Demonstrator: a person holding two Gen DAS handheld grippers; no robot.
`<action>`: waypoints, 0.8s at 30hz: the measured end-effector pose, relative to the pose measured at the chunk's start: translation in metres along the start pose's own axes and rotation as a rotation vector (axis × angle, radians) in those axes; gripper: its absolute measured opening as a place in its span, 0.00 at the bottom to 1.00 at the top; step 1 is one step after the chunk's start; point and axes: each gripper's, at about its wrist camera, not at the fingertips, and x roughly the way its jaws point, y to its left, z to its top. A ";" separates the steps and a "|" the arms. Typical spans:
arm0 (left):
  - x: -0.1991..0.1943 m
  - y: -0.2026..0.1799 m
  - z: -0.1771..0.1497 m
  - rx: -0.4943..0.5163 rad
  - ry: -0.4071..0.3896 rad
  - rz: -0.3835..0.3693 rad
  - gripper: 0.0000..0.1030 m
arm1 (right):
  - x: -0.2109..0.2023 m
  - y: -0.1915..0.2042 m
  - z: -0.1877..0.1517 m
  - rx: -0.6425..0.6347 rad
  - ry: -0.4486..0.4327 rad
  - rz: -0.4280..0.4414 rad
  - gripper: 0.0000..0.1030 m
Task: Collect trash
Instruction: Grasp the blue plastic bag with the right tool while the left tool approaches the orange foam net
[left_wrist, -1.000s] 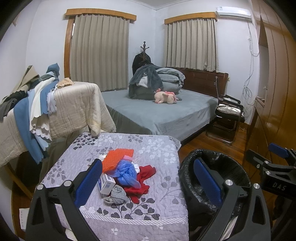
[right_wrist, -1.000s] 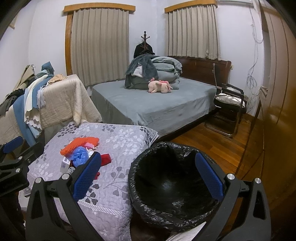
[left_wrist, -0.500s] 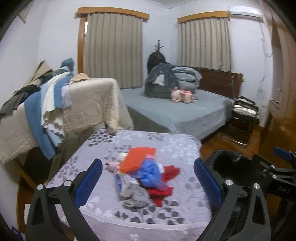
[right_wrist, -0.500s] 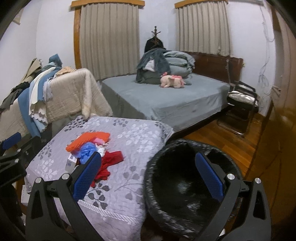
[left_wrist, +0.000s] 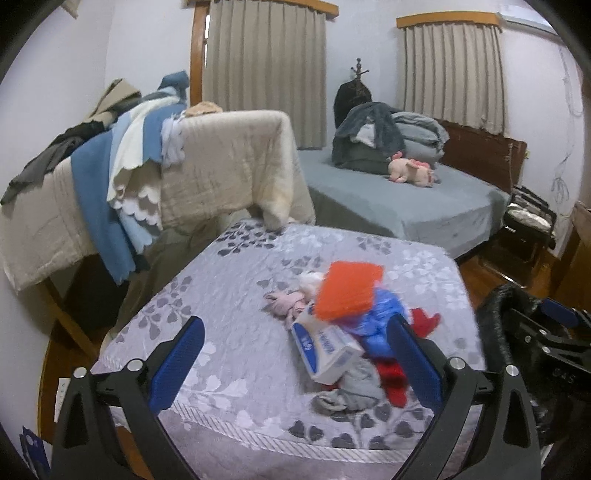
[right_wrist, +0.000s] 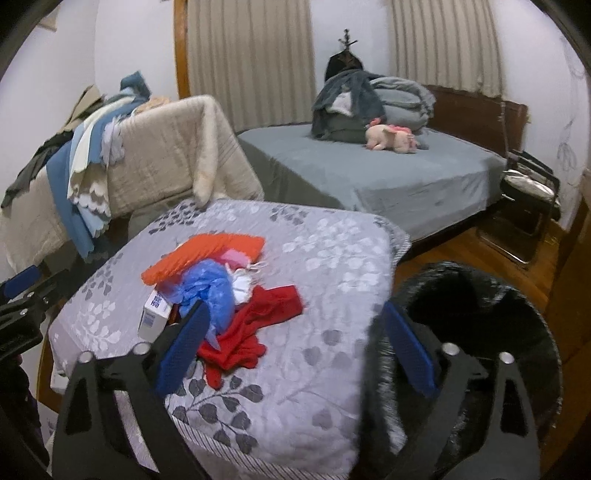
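A trash pile lies on the grey leaf-print quilt (left_wrist: 236, 280): orange mesh (left_wrist: 349, 291), a blue plastic bag (left_wrist: 376, 321), a white-and-blue box (left_wrist: 325, 347), a red cloth (left_wrist: 424, 321) and a grey rag (left_wrist: 351, 395). My left gripper (left_wrist: 295, 365) hangs open just before the pile, its right finger over the bag's edge, and holds nothing. My right gripper (right_wrist: 295, 349) is over the quilt's near right corner with its jaws closing. The red cloth (right_wrist: 258, 317) lies ahead of them, and its pads press on nothing. A black-lined bin (right_wrist: 480, 314) stands to the right.
A rack draped with beige and blue blankets (left_wrist: 166, 173) stands to the left of the quilted table. Behind is a grey bed (left_wrist: 406, 206) with folded bedding and a pink plush toy (left_wrist: 410, 171). A folding chair (left_wrist: 528, 221) stands on the wooden floor at the right.
My left gripper has come down and forward, so the pile looks larger and nearer. My right gripper has swung left from over the bin toward the quilt, and its jaws have narrowed a little.
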 end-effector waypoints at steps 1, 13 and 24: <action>0.005 0.003 -0.002 0.001 0.006 0.005 0.94 | 0.007 0.004 0.000 -0.005 0.008 0.010 0.80; 0.048 0.029 -0.012 0.028 0.059 0.034 0.93 | 0.074 0.054 -0.003 -0.076 0.088 0.091 0.69; 0.068 0.040 -0.016 0.026 0.092 0.032 0.93 | 0.111 0.076 -0.007 -0.113 0.151 0.114 0.62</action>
